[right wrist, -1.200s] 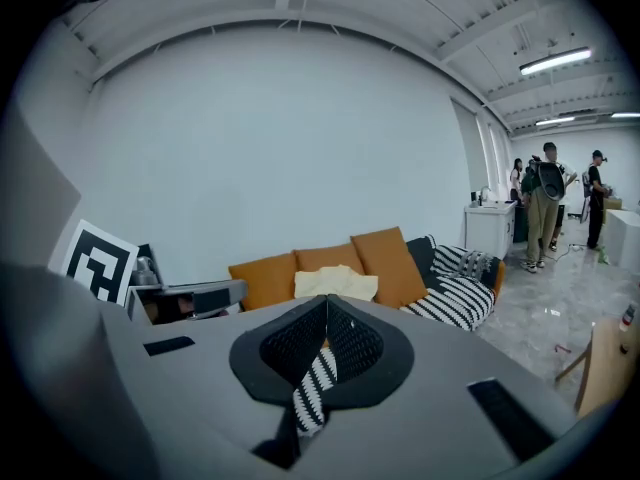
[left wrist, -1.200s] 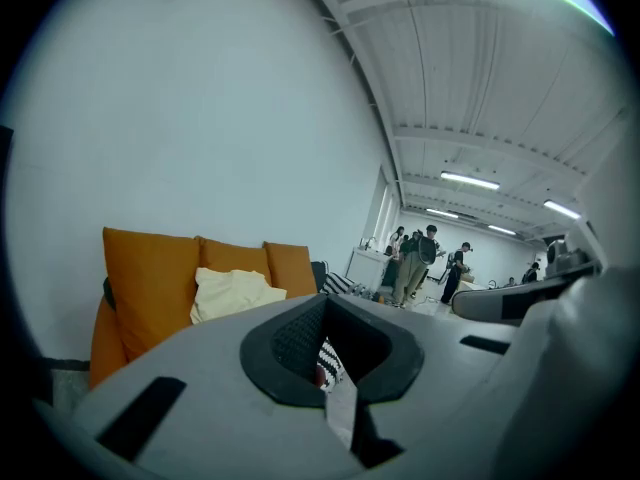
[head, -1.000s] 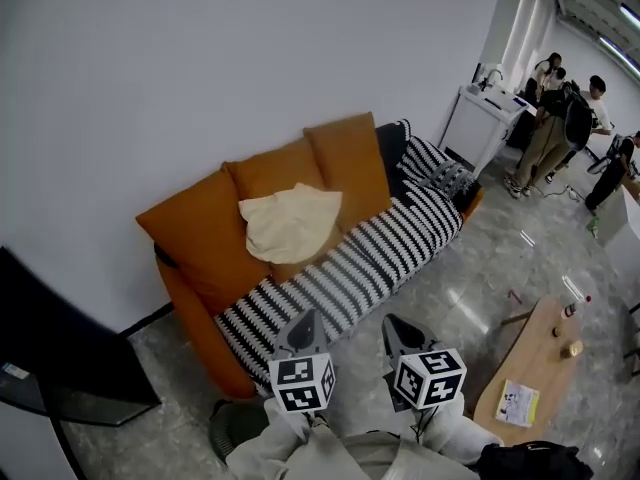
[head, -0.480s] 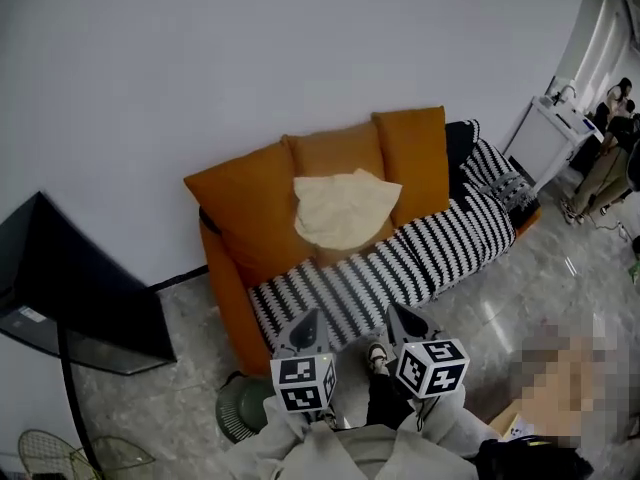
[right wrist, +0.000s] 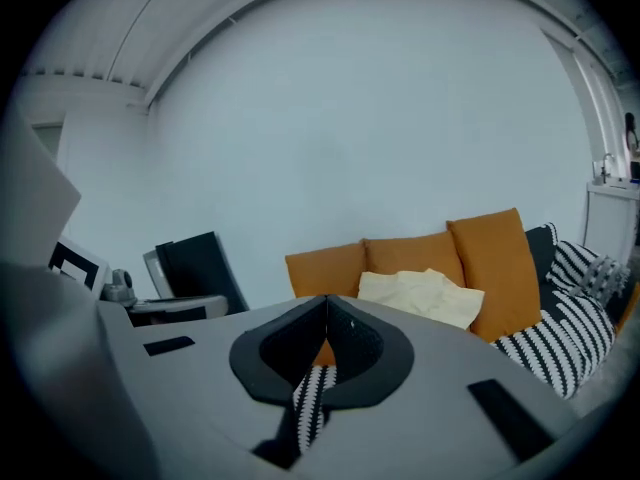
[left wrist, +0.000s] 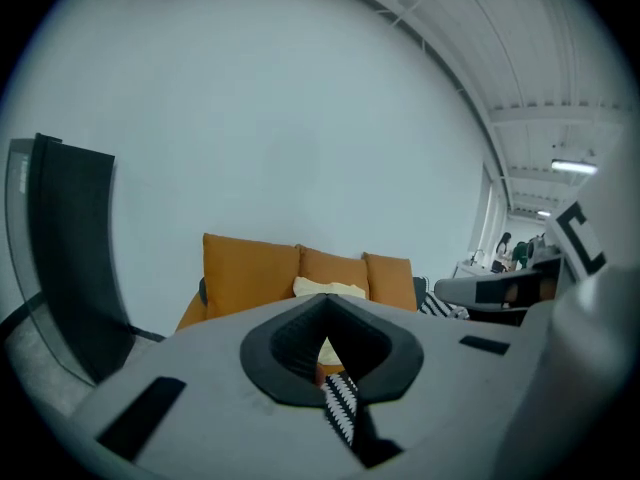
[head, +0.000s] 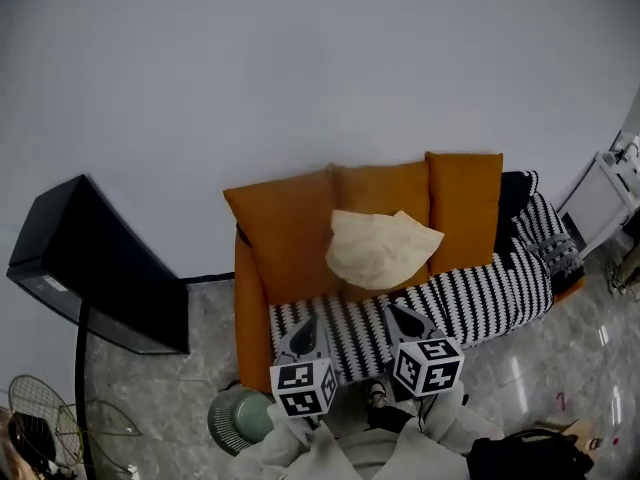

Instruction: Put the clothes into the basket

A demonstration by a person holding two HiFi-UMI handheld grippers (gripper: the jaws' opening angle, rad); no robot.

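Note:
A cream garment [head: 380, 248] lies crumpled against the back cushions of an orange sofa [head: 285, 238]. It also shows in the left gripper view as the cream garment [left wrist: 328, 289] and in the right gripper view as the cream garment [right wrist: 420, 296]. A round green basket [head: 240, 418] stands on the floor by the sofa's near left corner. My left gripper [head: 305, 320] and right gripper [head: 396, 314] hang side by side in front of the sofa seat, well short of the garment. Both have their tips together and hold nothing.
A black-and-white striped cover [head: 480, 293] drapes the sofa seat. A large black screen [head: 95, 268] stands on a pole at the left. A wire-frame object [head: 40, 433] sits at the bottom left, a white cabinet [head: 610, 193] at the right edge. The floor is grey stone.
The view has swung left: the sofa now sits in the middle, and the people and wooden table at the right have left the picture. The black screen and green basket came into view. Both grippers stay shut.

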